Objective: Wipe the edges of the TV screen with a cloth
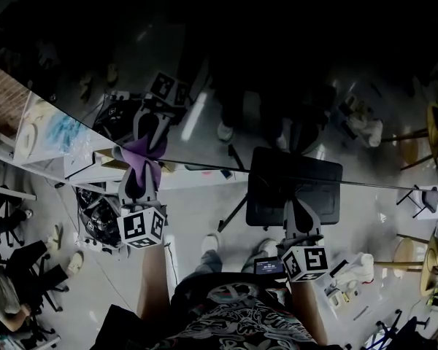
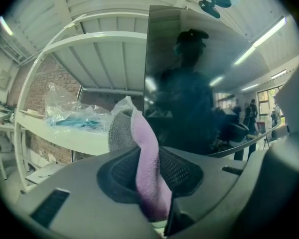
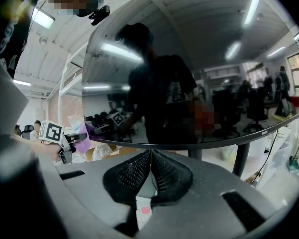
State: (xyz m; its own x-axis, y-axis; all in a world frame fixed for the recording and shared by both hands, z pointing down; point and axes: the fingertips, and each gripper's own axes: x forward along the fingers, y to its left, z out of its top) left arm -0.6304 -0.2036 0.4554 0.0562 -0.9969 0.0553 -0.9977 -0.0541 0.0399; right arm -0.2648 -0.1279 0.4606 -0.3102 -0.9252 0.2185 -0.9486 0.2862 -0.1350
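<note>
TV screen (image 1: 292,71) fills the upper part of the head view as a dark glossy sheet, its lower edge slanting from the upper left down to the right. The left gripper (image 1: 137,172) reaches up to that edge near its left end and pinches a purple cloth (image 1: 152,168), which lies against the rim; both are mirrored in the glass above. The right gripper (image 1: 300,208) hangs lower, in front of the screen's dark stand (image 1: 296,184), apart from the glass.

In the left gripper view the jaws are clamped on the cloth (image 2: 148,178), purple on one face and grey on the other, and its top stands up right at the screen's vertical edge (image 2: 149,78). A white shelf (image 2: 65,133) with a plastic bag (image 2: 70,108) sits behind it, to the left.

In the right gripper view the jaws are pressed together with nothing between them. The screen (image 3: 189,73) curves above them, and the cloth (image 3: 84,144) shows at its lower left edge.
</note>
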